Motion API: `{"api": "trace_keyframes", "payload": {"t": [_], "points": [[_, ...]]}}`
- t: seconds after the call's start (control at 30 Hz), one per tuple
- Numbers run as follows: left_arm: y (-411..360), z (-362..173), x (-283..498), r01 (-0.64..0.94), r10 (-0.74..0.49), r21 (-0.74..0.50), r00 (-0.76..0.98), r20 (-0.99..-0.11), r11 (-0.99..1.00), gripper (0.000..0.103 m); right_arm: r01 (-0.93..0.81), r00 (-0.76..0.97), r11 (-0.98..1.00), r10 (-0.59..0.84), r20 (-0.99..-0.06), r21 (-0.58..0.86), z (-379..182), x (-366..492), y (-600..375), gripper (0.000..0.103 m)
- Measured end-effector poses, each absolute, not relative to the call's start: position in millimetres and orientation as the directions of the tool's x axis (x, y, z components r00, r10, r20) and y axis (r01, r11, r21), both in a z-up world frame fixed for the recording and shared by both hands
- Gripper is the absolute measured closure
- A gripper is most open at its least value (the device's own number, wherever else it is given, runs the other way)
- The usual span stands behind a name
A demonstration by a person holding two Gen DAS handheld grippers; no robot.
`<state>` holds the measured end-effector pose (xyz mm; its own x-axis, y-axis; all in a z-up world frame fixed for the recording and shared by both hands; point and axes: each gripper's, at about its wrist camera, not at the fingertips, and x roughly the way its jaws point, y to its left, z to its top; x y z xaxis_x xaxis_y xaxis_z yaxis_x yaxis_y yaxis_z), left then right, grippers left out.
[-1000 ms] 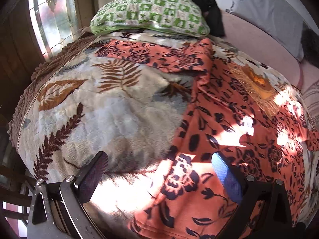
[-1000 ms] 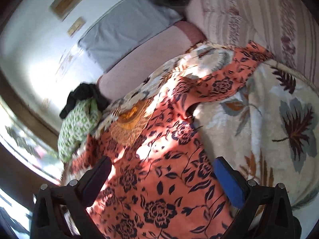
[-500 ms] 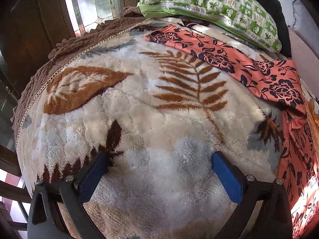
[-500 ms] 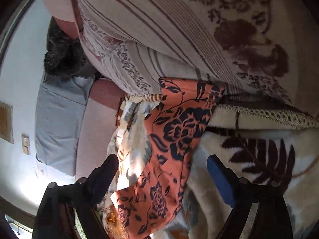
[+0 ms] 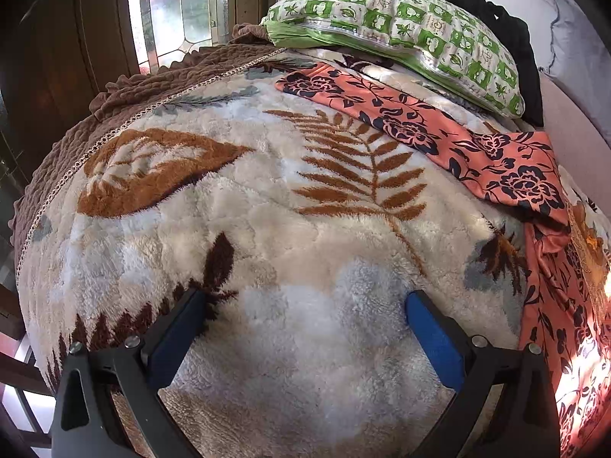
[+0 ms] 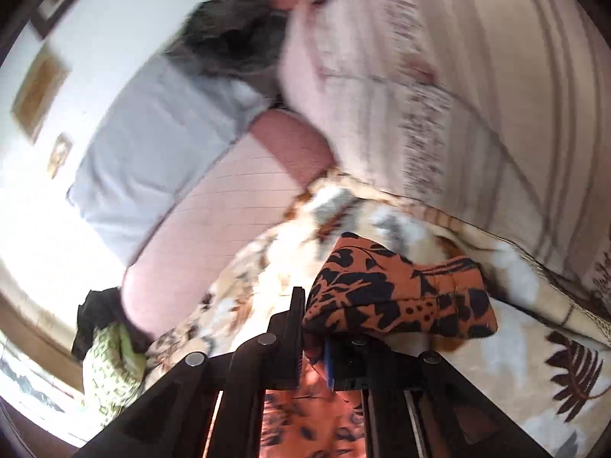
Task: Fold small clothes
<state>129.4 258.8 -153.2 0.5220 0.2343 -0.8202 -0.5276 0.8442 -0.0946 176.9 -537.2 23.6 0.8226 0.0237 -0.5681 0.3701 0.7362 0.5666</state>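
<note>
An orange garment with dark flowers [image 5: 439, 133] lies spread on a leaf-patterned blanket [image 5: 248, 229]; one sleeve stretches toward the green pillow. My left gripper [image 5: 303, 324] is open and empty, low over bare blanket to the left of the garment. In the right wrist view my right gripper [image 6: 315, 328] is shut on the garment's other sleeve [image 6: 397, 294], which bunches up over the jaws and is lifted off the blanket [image 6: 534, 351]. That view is blurred by motion.
A green checked pillow [image 5: 401, 26] and a black cloth [image 5: 508, 30] lie at the head of the bed. A brown bedspread edge [image 5: 126, 91] and a window [image 5: 175, 4] are at left. A striped cover [image 6: 477, 95] and grey pillow [image 6: 152, 133] lie beyond the right gripper.
My right gripper closed on the sleeve end and lifted it. My left gripper stayed open and shifted slightly over the blanket, left of the garment.
</note>
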Motion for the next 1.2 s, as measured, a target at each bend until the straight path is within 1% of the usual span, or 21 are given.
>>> {"api": "trace_keyframes", "payload": {"t": [0.1, 0.17, 0.23, 0.27, 0.33, 0.37, 0.4, 0.47, 0.5, 0.53, 0.67, 0.77, 0.83, 0.9, 0.93, 0.97, 1.0, 1.03, 1.07, 1.13, 1.2], "points": [[265.7, -150.5, 124.6, -0.528, 0.194, -0.157, 0.548, -0.814, 0.835, 0.0, 0.152, 0.865, 0.834, 0.148, -0.48, 0.53, 83.9, 191.7, -438.7, 0.095], [269.9, -149.1, 121.4, -0.526, 0.166, -0.198, 0.565, -0.808, 0.827, 0.0, 0.008, 0.862, 0.862, 0.25, -0.44, 0.506, 106.1, 195.7, -364.5, 0.095], [273.3, -147.9, 119.6, -0.523, 0.144, -0.228, 0.577, -0.804, 0.821, 0.0, -0.107, 0.831, 0.877, 0.338, -0.442, 0.469, 107.3, 200.6, -289.5, 0.095], [274.5, -147.6, 119.0, -0.521, 0.135, -0.24, 0.582, -0.802, 0.819, 0.0, -0.149, 0.803, 0.885, 0.369, -0.468, 0.441, 97.5, 204.4, -251.8, 0.093], [276.8, -146.7, 117.4, -0.515, 0.117, -0.262, 0.591, -0.798, 0.816, 0.0, -0.213, 0.696, 0.888, 0.43, -0.575, 0.406, 55.8, 215.8, -181.4, 0.069], [278.3, -146.3, 116.9, -0.513, 0.108, -0.273, 0.595, -0.797, 0.814, 0.0, -0.222, 0.624, 0.894, 0.438, -0.647, 0.39, 25.4, 222.8, -151.4, 0.02], [279.6, -145.9, 116.0, -0.509, 0.098, -0.284, 0.6, -0.794, 0.813, 0.0, -0.223, 0.572, 0.902, 0.427, -0.7, 0.368, -6.8, 224.2, -126.5, 0.003], [282.3, -145.3, 113.7, -0.5, 0.079, -0.305, 0.609, -0.789, 0.811, 0.0, -0.213, 0.476, 0.917, 0.398, -0.784, 0.337, -64.9, 219.4, -96.5, 0.004], [283.2, -145.1, 112.8, -0.495, 0.071, -0.313, 0.614, -0.786, 0.811, 0.0, -0.194, 0.437, 0.92, 0.392, -0.81, 0.341, -86.5, 215.8, -93.0, 0.005], [283.6, -144.9, 112.3, -0.492, 0.067, -0.318, 0.617, -0.784, 0.811, 0.0, -0.169, 0.429, 0.916, 0.401, -0.81, 0.364, -98.7, 208.2, -97.0, 0.005], [278.0, -145.0, 116.2, -0.509, 0.104, -0.279, 0.601, -0.793, 0.814, 0.0, -0.074, 0.493, 0.898, 0.412, -0.766, 0.434, -94.0, 186.4, -148.1, 0.003], [269.2, -146.9, 119.4, -0.505, 0.149, -0.204, 0.573, -0.806, 0.839, 0.0, -0.007, 0.58, 0.893, 0.37, -0.726, 0.449, -62.4, 186.7, -194.8, 0.003], [265.7, -148.1, 120.4, -0.502, 0.169, -0.172, 0.563, -0.809, 0.848, 0.0, 0.036, 0.623, 0.863, 0.375, -0.687, 0.503, -49.5, 190.1, -232.6, 0.003], [263.4, -149.6, 121.5, -0.507, 0.189, -0.148, 0.553, -0.811, 0.849, 0.0, 0.113, 0.67, 0.79, 0.387, -0.633, 0.603, -51.4, 194.1, -284.7, 0.003], [261.5, -150.3, 122.8, -0.51, 0.203, -0.13, 0.546, -0.813, 0.85, 0.0, 0.172, 0.685, 0.739, 0.386, -0.618, 0.652, -63.9, 197.7, -313.3, 0.002], [259.3, -151.1, 124.3, -0.511, 0.218, -0.109, 0.538, -0.814, 0.852, 0.0, 0.257, 0.661, 0.694, 0.382, -0.646, 0.673, -86.3, 203.3, -341.9, 0.0], [256.7, -152.0, 125.6, -0.509, 0.233, -0.086, 0.53, -0.816, 0.856, 0.0, 0.399, 0.582, 0.653, 0.362, -0.728, 0.644, -113.7, 208.6, -369.5, 0.006], [254.5, -152.7, 126.4, -0.505, 0.244, -0.068, 0.524, -0.816, 0.86, 0.0, 0.468, 0.58, 0.566, 0.382, -0.719, 0.678, -129.6, 206.1, -389.3, 0.015], [253.3, -153.1, 126.9, -0.503, 0.251, -0.056, 0.522, -0.815, 0.863, 0.0, 0.44, 0.63, 0.509, 0.412, -0.658, 0.74, -126.0, 201.1, -398.6, 0.016], [253.1, -153.3, 128.4, -0.511, 0.262, -0.05, 0.519, -0.814, 0.858, 0.0, 0.357, 0.659, 0.562, 0.414, -0.627, 0.746, -98.6, 202.8, -397.2, 0.015], [253.5, -152.7, 129.1, -0.52, 0.268, -0.05, 0.517, -0.813, 0.852, 0.0, 0.257, 0.692, 0.564, 0.46, -0.557, 0.785, -75.0, 212.0, -389.8, 0.015]]}}
